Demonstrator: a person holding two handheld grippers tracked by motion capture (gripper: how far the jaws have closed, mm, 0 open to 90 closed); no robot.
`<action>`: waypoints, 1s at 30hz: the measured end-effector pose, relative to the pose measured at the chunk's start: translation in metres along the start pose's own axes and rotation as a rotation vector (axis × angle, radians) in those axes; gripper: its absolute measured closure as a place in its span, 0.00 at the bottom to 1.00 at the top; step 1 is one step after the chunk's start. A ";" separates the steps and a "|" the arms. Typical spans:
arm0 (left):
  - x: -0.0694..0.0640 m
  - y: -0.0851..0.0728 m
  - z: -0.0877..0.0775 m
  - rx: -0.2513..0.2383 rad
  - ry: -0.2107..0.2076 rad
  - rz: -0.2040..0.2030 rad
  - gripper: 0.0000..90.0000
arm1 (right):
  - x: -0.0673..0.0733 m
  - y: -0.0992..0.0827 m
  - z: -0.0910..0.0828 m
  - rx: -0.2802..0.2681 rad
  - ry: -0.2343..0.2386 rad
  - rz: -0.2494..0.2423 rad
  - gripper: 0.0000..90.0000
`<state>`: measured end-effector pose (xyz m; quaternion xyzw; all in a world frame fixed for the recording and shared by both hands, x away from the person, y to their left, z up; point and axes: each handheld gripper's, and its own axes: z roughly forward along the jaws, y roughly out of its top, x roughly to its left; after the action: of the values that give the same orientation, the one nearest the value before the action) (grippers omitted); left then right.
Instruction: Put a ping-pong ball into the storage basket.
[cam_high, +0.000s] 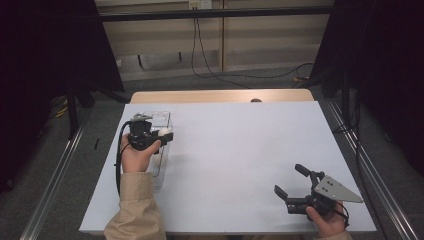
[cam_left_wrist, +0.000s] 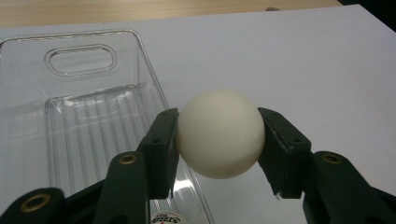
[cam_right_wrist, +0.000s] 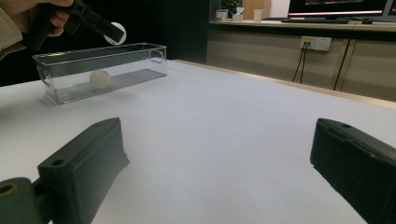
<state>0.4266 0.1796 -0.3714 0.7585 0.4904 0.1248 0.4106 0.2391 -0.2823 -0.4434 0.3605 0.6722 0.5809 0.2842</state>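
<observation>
A clear plastic bin (cam_high: 165, 120) (cam_left_wrist: 28, 135) (cam_right_wrist: 70, 58) lies along the table's left edge. My left gripper (cam_high: 165, 134) (cam_left_wrist: 219, 140) (cam_right_wrist: 116, 32) is shut on a white ball (cam_left_wrist: 219, 133) (cam_high: 163, 132) (cam_right_wrist: 119, 31), held above the bin's right wall. A second white ball (cam_right_wrist: 100, 79) (cam_high: 157, 159) rests on the bin's floor; in the left gripper view its printed top (cam_left_wrist: 168, 218) peeks out below the jaws. My right gripper (cam_high: 292, 180) (cam_right_wrist: 219, 158) rests low over the table's front right corner, open, with nothing between its jaws.
White sheet (cam_high: 240, 150) covers the table, with a wooden strip (cam_high: 220, 96) at its far edge. Cables (cam_high: 200, 60) trail on the floor beyond. In the right gripper view a wall socket (cam_right_wrist: 315, 43) and a desk with a monitor (cam_right_wrist: 336, 7) stand behind the table.
</observation>
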 end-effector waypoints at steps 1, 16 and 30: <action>0.000 0.000 0.000 0.000 0.001 -0.001 0.57 | 0.000 0.000 0.000 0.000 -0.001 0.002 0.03; 0.006 -0.002 -0.003 -0.010 0.019 -0.012 0.57 | 0.000 0.000 0.000 -0.001 0.000 -0.001 0.03; 0.014 -0.006 -0.005 -0.005 0.066 -0.011 0.56 | 0.002 0.001 0.001 -0.003 -0.001 0.004 0.03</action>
<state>0.4264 0.1954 -0.3761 0.7502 0.5074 0.1487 0.3971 0.2390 -0.2806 -0.4428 0.3616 0.6704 0.5825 0.2837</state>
